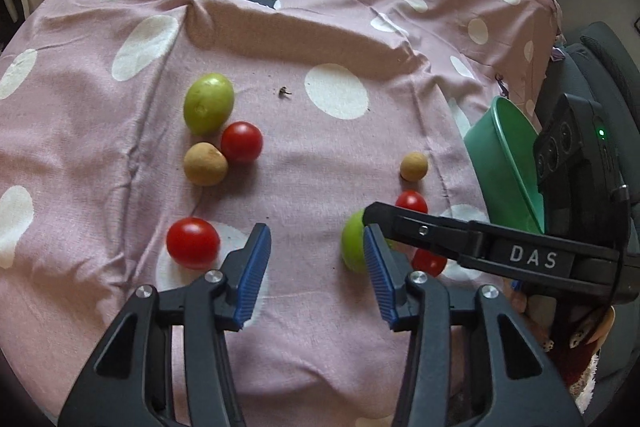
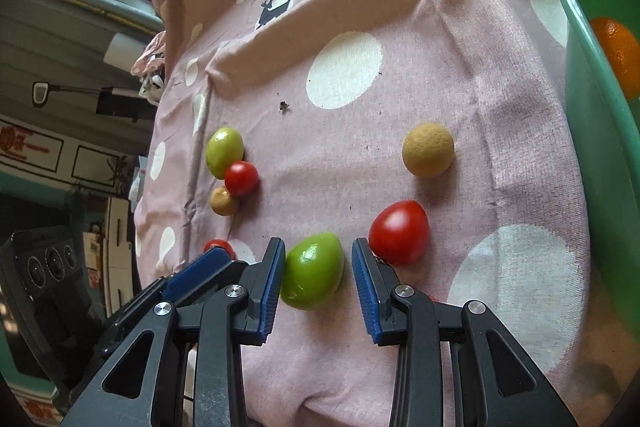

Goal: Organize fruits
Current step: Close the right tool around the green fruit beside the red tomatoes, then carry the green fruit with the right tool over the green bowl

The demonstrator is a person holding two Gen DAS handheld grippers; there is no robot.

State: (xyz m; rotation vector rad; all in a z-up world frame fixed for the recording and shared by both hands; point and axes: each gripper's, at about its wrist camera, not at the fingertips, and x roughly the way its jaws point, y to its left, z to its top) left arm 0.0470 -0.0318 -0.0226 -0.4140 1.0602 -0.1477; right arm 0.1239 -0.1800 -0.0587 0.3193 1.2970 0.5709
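Several small fruits lie on a pink dotted cloth (image 1: 320, 163). My right gripper (image 2: 318, 267) straddles a green fruit (image 2: 314, 275) that rests on the cloth. Its left pad touches the fruit, and a thin gap shows at the right pad. A red tomato (image 2: 398, 233) sits just beyond its right finger, with a tan fruit (image 2: 428, 155) farther off. My left gripper (image 1: 316, 271) stands open over bare cloth, a red tomato (image 1: 193, 242) to its left and the same green fruit (image 1: 352, 247) behind its right pad. The green bowl (image 2: 592, 107) holds an orange (image 2: 616, 55).
A cluster of a green fruit (image 1: 209, 103), a red tomato (image 1: 241, 141) and a tan fruit (image 1: 205, 163) lies at the left middle. The bowl (image 1: 504, 155) stands at the cloth's right edge. One more tomato (image 1: 429, 262) lies under the right gripper's arm. A small dark speck (image 1: 285, 91) lies mid-cloth.
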